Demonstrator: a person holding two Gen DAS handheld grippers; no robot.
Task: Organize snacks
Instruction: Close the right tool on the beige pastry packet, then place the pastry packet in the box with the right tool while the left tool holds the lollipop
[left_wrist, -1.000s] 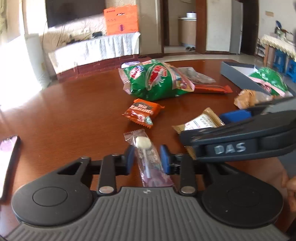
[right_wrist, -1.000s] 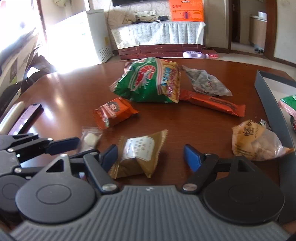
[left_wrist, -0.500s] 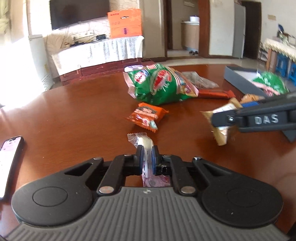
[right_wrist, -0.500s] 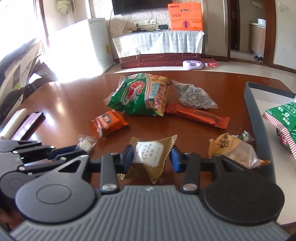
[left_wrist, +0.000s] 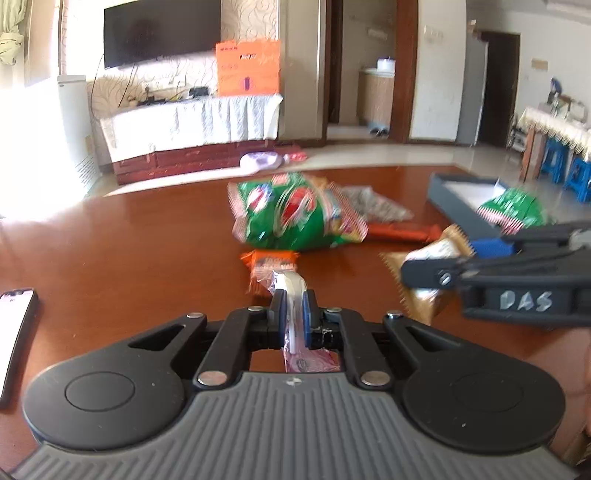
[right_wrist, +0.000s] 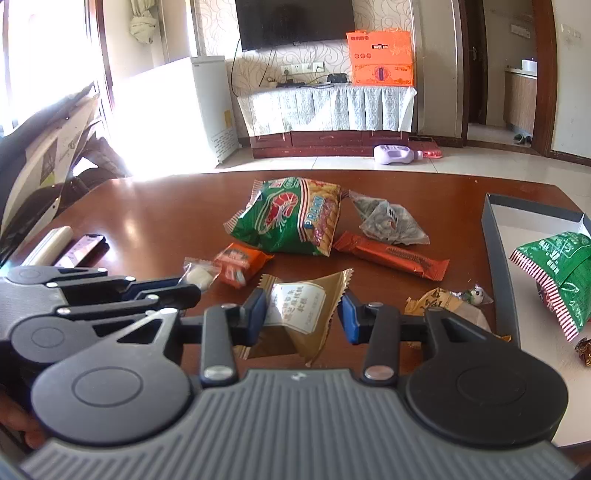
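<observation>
My left gripper (left_wrist: 293, 314) is shut on a small clear-wrapped white candy (left_wrist: 291, 288) and holds it above the brown table (left_wrist: 129, 240). The candy also shows in the right wrist view (right_wrist: 197, 275). My right gripper (right_wrist: 303, 314) is shut on a gold-wrapped pastry (right_wrist: 299, 314), lifted off the table; the pastry also shows in the left wrist view (left_wrist: 428, 258). A dark box (right_wrist: 496, 258) at the right holds a green snack bag (right_wrist: 557, 269).
On the table lie a large green prawn-cracker bag (right_wrist: 291, 218), a small orange packet (right_wrist: 240, 264), a long orange bar (right_wrist: 391, 254), a grey seed packet (right_wrist: 388, 221) and a tan snack bag (right_wrist: 447, 306). A phone (left_wrist: 14, 325) lies at the left edge.
My left gripper closed on the white candy and lifted it. My right gripper closed on the gold pastry and raised it off the table.
</observation>
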